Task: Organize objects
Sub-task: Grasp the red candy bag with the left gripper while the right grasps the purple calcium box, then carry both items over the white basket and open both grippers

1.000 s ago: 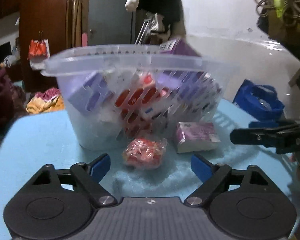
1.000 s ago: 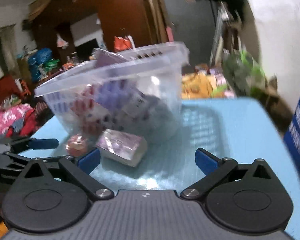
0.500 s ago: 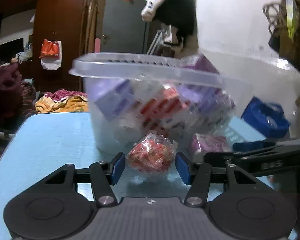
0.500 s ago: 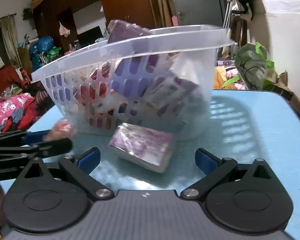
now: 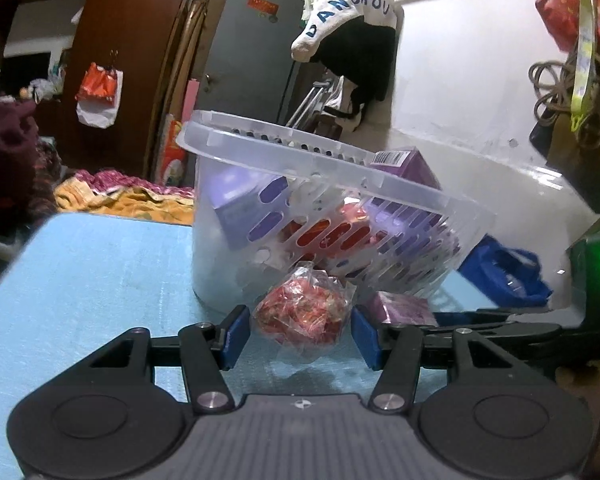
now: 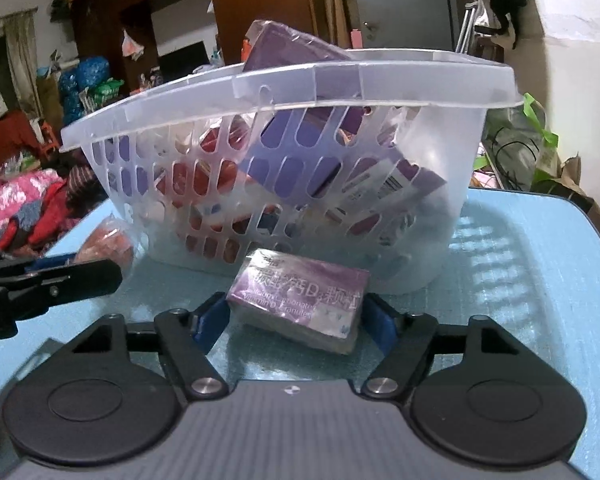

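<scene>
A clear plastic basket (image 5: 308, 152) (image 6: 340, 80) holding purple and red boxes stands on the light blue table (image 5: 92, 280). A clear bag of red sweets (image 5: 300, 312) lies in front of it, between the blue pads of my left gripper (image 5: 298, 334), which touch or nearly touch its sides. A purple box (image 6: 300, 296) lies in front of the basket between the pads of my right gripper (image 6: 296, 316), close to both ends. The sweets bag also shows in the right wrist view (image 6: 108, 244), and the purple box in the left wrist view (image 5: 404, 308).
The basket wall stands directly behind both items. A blue bag (image 5: 504, 276) lies at the table's right. Clothes and clutter surround the table beyond its edges. The left gripper's arm (image 6: 48, 284) reaches in at the right view's left side.
Both grippers moved forward and narrowed. The left one now brackets the sweets bag, the right one brackets the purple box. The basket looms closer in both views.
</scene>
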A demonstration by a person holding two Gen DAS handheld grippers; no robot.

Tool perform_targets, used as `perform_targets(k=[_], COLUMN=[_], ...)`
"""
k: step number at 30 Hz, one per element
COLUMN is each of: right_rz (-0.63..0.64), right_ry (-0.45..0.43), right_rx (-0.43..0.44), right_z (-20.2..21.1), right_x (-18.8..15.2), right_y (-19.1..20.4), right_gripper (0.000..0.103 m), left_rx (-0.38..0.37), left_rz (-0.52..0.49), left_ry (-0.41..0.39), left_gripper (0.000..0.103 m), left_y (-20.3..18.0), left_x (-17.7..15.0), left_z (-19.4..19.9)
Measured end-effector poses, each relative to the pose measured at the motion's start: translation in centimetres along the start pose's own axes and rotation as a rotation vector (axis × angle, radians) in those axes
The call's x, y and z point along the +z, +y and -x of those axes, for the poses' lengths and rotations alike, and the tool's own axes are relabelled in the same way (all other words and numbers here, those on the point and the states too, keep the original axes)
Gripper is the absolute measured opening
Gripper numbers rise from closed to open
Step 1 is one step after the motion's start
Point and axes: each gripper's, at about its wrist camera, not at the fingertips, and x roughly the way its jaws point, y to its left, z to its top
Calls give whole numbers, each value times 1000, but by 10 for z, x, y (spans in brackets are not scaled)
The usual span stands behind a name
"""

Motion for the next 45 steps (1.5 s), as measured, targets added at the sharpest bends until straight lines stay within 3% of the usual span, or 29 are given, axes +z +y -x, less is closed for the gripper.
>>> perform_targets(k=[6, 12, 26, 28, 32, 35, 37, 40, 43, 45], right_rz=[3, 31, 72, 113, 114, 136, 129, 119, 79, 83], right_ry=[-24, -66, -172, -245, -357, -445, -471, -404, -299, -231], right_rx=[31, 7, 20, 51, 124, 104, 83, 13, -22, -34], right_z=[9, 17, 37, 59, 102, 126, 130, 108, 69, 43], right_x=[-4, -5, -12, -22, -28, -6, 28, 88, 131, 144], right_y=[5, 11, 15, 19, 24, 25, 22, 15, 3, -1], right_gripper=[74, 74, 74, 74, 74, 74, 75, 75, 75, 75], left_rx=[-40, -38, -52, -71, -109, -138, -133, -70, -8, 21], left_rz=[38, 27, 2, -1, -29, -23, -21, -24, -10, 5], left_ry=[-13, -84, -116, -162, -326, -363, -366, -312, -224, -169], left_gripper=[59, 59, 59, 59, 59, 59, 59, 59, 59, 60], left_y=[7, 4, 3, 4, -6, -13, -20, -26, -23, -19], left_x=[0, -1, -3, -4, -11, 4, 33, 86, 118, 124], left_z=[1, 10, 17, 24, 52, 62, 63, 45, 15, -5])
